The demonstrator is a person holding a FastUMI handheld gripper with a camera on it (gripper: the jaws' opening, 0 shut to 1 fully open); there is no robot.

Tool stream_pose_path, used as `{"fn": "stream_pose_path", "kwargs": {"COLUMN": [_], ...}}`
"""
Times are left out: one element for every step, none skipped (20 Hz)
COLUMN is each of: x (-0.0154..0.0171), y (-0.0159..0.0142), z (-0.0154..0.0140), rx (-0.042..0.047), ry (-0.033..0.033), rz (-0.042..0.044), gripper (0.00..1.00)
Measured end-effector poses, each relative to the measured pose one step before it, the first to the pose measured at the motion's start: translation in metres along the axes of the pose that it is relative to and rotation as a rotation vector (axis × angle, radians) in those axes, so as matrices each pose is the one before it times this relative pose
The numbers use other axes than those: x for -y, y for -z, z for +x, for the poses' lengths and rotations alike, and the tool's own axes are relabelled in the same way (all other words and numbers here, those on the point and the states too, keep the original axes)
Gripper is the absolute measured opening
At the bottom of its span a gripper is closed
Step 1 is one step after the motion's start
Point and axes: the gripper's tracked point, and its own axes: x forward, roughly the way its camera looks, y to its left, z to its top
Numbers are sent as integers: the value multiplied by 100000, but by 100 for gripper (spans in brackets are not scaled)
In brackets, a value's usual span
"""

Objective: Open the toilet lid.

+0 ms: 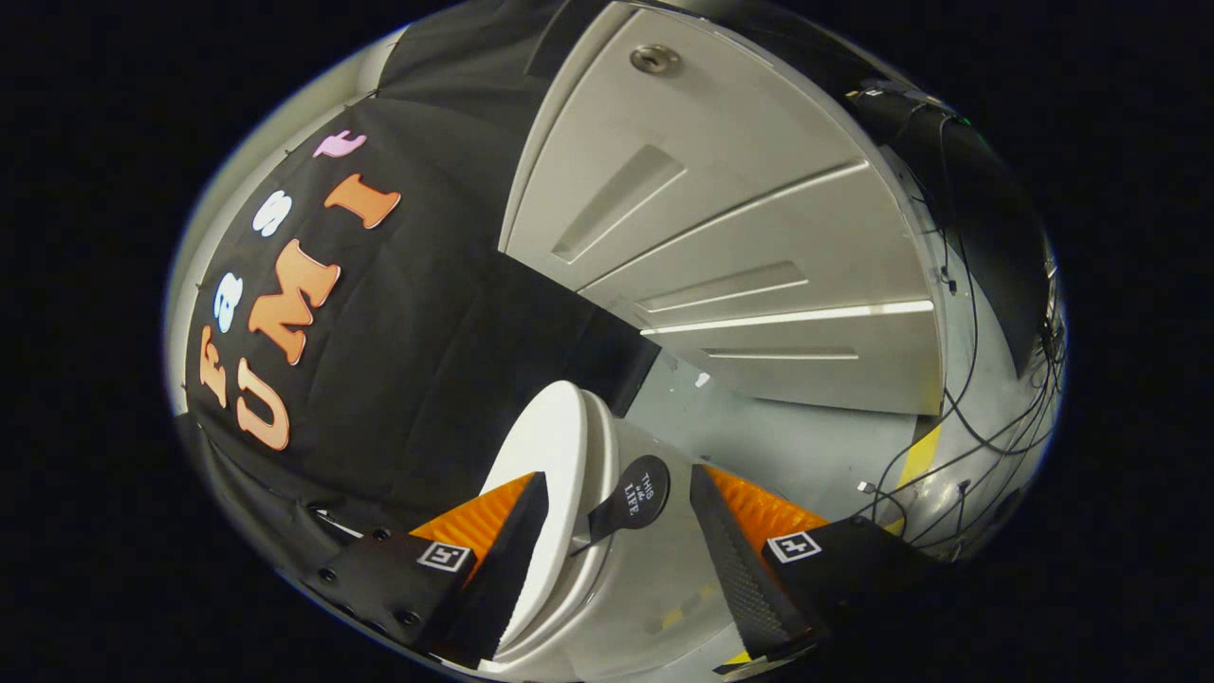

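The white toilet lid shows edge-on, close against the seat ring, with the bowl beside them. A black round pull tab sticks out from the lid's rim. My gripper is open, and both the tab and the lid's rim lie in the gap between its fingers. The left finger, black with an orange back, lies over the lid's outer face. The right finger stands apart from the tab on the bowl side. Neither pad presses on anything.
A grey panelled door with a round lock stands beyond the toilet. Black cloth wall runs alongside the lid. Grey floor with yellow tape and loose black cables lies past the right finger.
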Motion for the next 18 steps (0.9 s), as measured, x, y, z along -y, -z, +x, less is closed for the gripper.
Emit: {"fn": "stream_pose_path", "kwargs": {"x": [-147, -110, 132, 135, 290, 63, 411, 433, 64, -129, -51, -85, -140, -220, 85, -106, -52, -49], "y": [-247, -191, -177, -53, -107, 28, -81, 77, -82, -120, -109, -162, -11, -47, 63, -80, 11, -16], "z": [111, -30, 227, 11, 145, -1, 74, -119, 160, 24, 97, -468, 311, -26, 49, 20, -4, -37], "rx": [798, 974, 531, 196, 322, 140, 200, -481, -349, 6, -259, -718, 308, 113, -163, 461, -69, 181], "ry": [-644, -546, -272, 235, 581, 395, 1506, 1203, 143, -719, -952, -1039, -1376, -359, -285, -75, 189, 127], "rz": [1979, 1709, 1467, 903, 485, 570, 1355, 1955, 1712, 1434, 1072, 920, 784, -368, -646, -78, -45, -265], "gripper": [96, 93, 79, 72, 61, 56, 47, 37, 28, 23, 17, 16, 14, 13, 9, 9, 9, 9]}}
